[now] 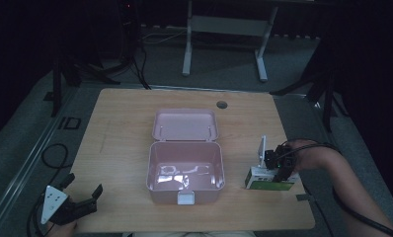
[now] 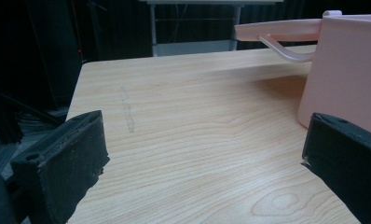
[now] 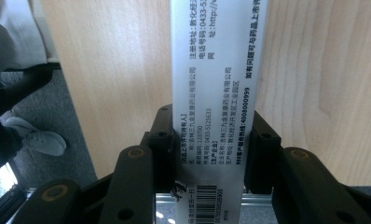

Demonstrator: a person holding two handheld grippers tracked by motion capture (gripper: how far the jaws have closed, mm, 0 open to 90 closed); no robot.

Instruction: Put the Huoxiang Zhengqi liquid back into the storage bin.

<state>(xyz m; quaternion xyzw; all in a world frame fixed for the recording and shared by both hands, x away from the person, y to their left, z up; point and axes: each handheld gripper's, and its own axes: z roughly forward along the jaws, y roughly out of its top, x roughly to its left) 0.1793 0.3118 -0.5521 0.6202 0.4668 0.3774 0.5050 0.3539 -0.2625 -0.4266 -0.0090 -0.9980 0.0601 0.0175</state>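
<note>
Right gripper (image 3: 211, 154) clamps one white printed carton (image 3: 216, 93) squarely between its fingers (image 3: 162, 140). Left gripper (image 1: 81, 200) (jaws released) holds nothing beside one pink lidded box (image 1: 184, 170).

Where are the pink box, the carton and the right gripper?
pink box (image 1: 155, 170), high view, left wall of the open base
carton (image 3: 216, 79), right gripper view, printed white side
right gripper (image 1: 278, 165), high view, between fingertips, shut on the carton

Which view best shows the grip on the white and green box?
The right gripper view: the box sits clamped between the right gripper jaws, print readable. The high view shows the box small, near the table's right edge.
</note>
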